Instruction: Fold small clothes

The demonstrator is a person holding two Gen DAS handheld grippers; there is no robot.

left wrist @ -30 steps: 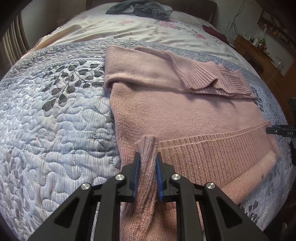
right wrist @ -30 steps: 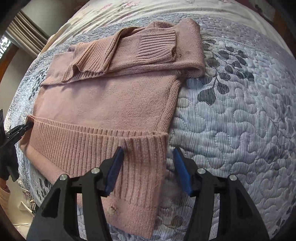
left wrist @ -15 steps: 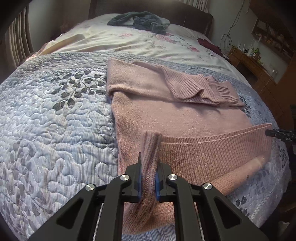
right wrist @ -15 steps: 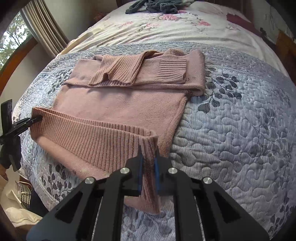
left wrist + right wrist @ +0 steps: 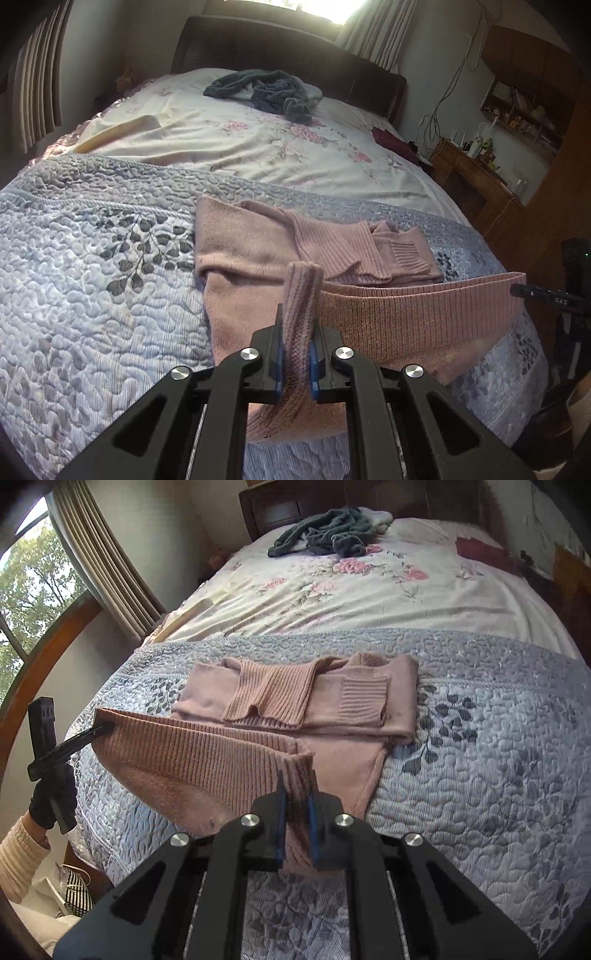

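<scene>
A pink knit sweater (image 5: 243, 247) lies on the blue-grey quilt (image 5: 92, 280), its sleeves folded across the chest. My left gripper (image 5: 297, 354) is shut on the left corner of the ribbed hem (image 5: 413, 310), which is lifted off the bed and stretched between both grippers. In the right wrist view the same sweater (image 5: 343, 753) shows, and my right gripper (image 5: 297, 830) is shut on the hem's right corner (image 5: 297, 771). The left gripper (image 5: 101, 730) appears there at the hem's far end, held by a gloved hand (image 5: 50, 805).
A dark teal garment (image 5: 266, 92) lies bunched near the headboard on the floral sheet (image 5: 277, 147). A maroon cloth (image 5: 391, 140) sits at the bed's right edge. A wooden dresser (image 5: 476, 173) stands to the right, curtains and a window (image 5: 33, 583) to the left.
The right gripper went from open over the hem to shut on its corner. Both grippers then rose, lifting the hem off the quilt and stretching it taut between them.
</scene>
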